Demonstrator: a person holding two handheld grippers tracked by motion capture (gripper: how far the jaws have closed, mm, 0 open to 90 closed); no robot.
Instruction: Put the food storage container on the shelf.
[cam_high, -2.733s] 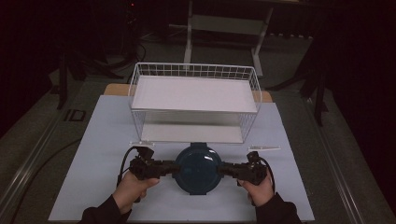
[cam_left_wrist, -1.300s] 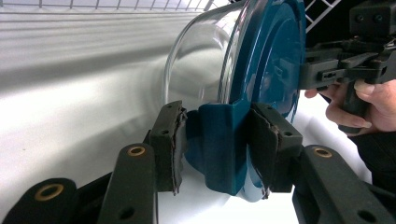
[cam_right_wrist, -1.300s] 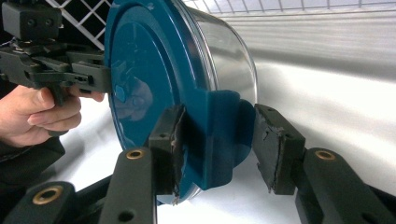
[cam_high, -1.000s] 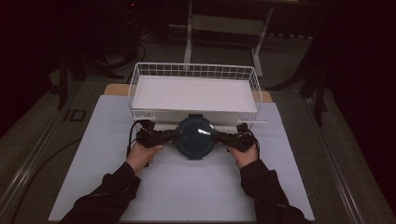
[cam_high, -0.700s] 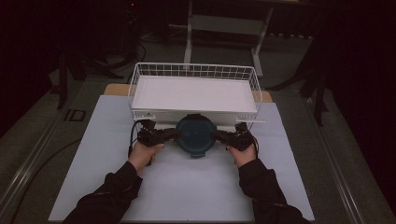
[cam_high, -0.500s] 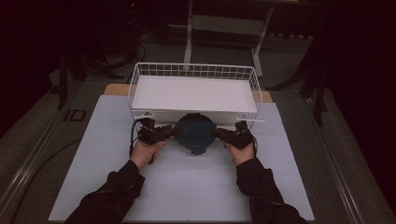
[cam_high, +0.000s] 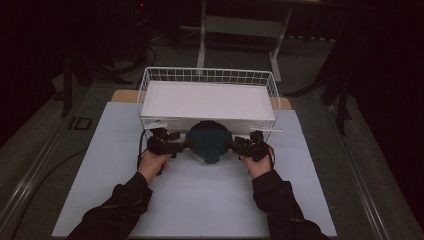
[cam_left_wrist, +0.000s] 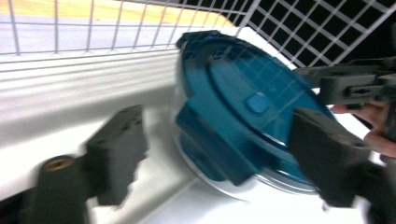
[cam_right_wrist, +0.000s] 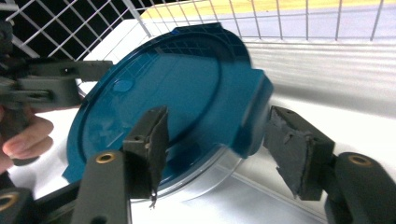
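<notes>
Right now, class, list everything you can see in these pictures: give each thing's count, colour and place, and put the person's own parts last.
Round container with lid: one, dark teal lid over a clear base, tilted, between the two grippers at the basket's near wall.
Wire basket: one, white, at the far middle of the table, with a white liner inside.
Table: one, pale blue-white top, wooden edge at its far corners.
Metal stand: one, grey, on the dark floor behind the table.
Left gripper: one, black, jaws apart at the lid's left tab.
Right gripper: one, black, jaws apart at the lid's right tab.
Hands: two, dark sleeves, coming from the near edge.
</notes>
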